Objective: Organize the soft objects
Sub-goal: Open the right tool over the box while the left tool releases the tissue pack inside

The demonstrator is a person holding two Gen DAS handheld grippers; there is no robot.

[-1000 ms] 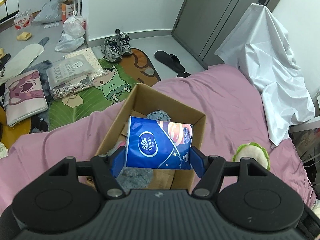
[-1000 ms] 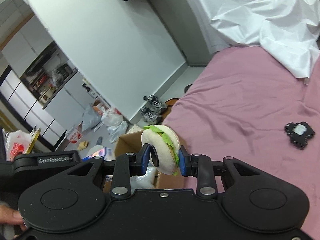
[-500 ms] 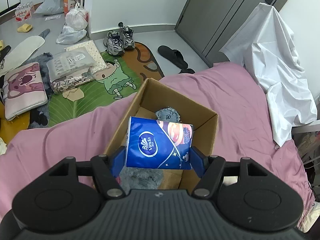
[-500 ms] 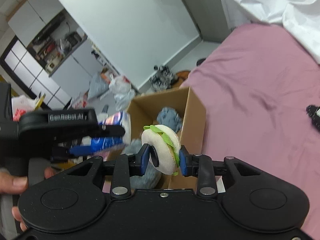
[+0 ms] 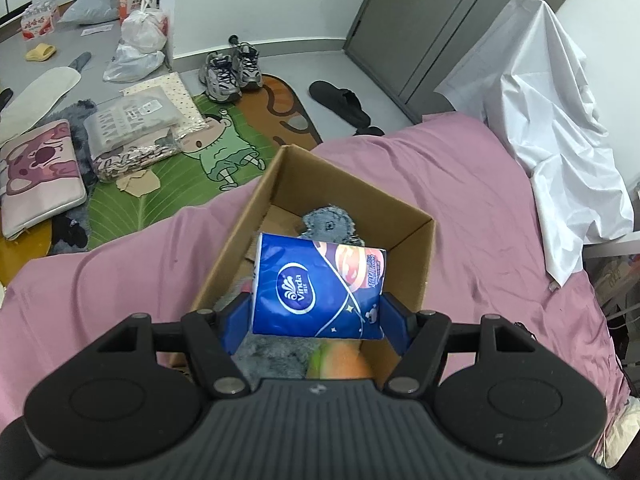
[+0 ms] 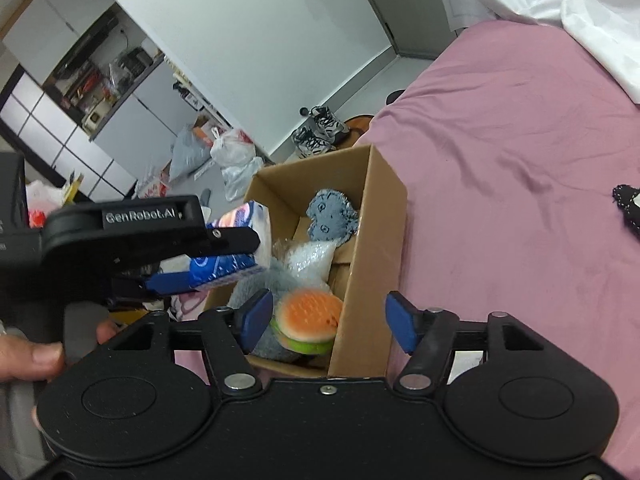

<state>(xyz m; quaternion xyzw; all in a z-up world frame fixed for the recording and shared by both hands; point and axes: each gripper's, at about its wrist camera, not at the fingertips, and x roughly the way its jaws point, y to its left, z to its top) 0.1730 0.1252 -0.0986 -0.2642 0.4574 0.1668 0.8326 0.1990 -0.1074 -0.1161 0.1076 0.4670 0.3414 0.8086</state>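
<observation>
Filling the cardboard box [image 5: 404, 216] on the pink bed [image 5: 460, 184], we're partway through. Already inside: a grey plush [image 6: 330, 216] against the far wall, a clear bubble-wrap bag [image 6: 310, 258] in the middle, more grey fuzzy stuff at the near end, and the burger plush [image 6: 310, 322] on top of that grey stuff by the near right wall. Our right tool [image 6: 326, 322] has its jaws opening right now; the blue pads stand clear on both sides of the burger, nothing pressed between them, so we count that item as dropped off. It looks a bit blurred, so we can't say it has settled. Our left tool [image 5: 316, 320] holds the blue Vinda tissue pack [image 5: 316, 284] clamped flat between its pads, at a medium-wide spread set by the pack's width, hovering over the near half of the open box and not yet lowered in. So the tissue pack is the step in hand: we judge it needs to come down into the free space and be let go. Left after that, as far as we can see: a small black item [image 6: 628, 210] lying on the bed well apart from the box, to its right. White sheet [image 5: 560, 120] at the head of the bed; we can't tell if that counts as part of the job.
</observation>
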